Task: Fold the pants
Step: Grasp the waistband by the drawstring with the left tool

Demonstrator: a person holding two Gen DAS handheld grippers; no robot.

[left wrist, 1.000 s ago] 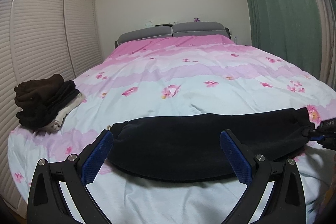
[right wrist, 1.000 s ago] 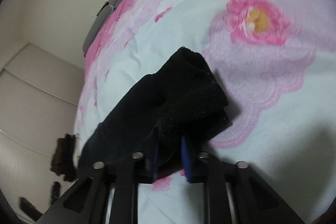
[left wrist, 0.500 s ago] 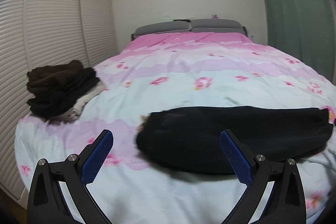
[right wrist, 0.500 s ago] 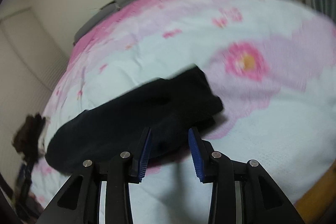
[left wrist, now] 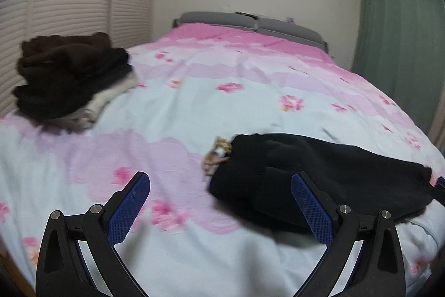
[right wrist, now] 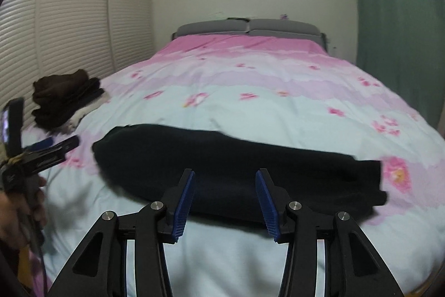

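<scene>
Lengthwise, the black pants (right wrist: 236, 166) lie folded into a long band (both grippers spread, gripping nothing) on the bedspread (right wrist: 250, 102).

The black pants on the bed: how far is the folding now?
The black pants already lie on the bed as one long narrow strip. Nothing is in hand: the left gripper and right gripper are open and hold nothing. Probably folding the strip shorter, like the pile, remains.

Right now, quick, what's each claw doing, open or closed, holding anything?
Left claw: open, holding nothing, above the bedspread beside the black pants.
Right claw: open, holding nothing, pants beyond it.
</scene>
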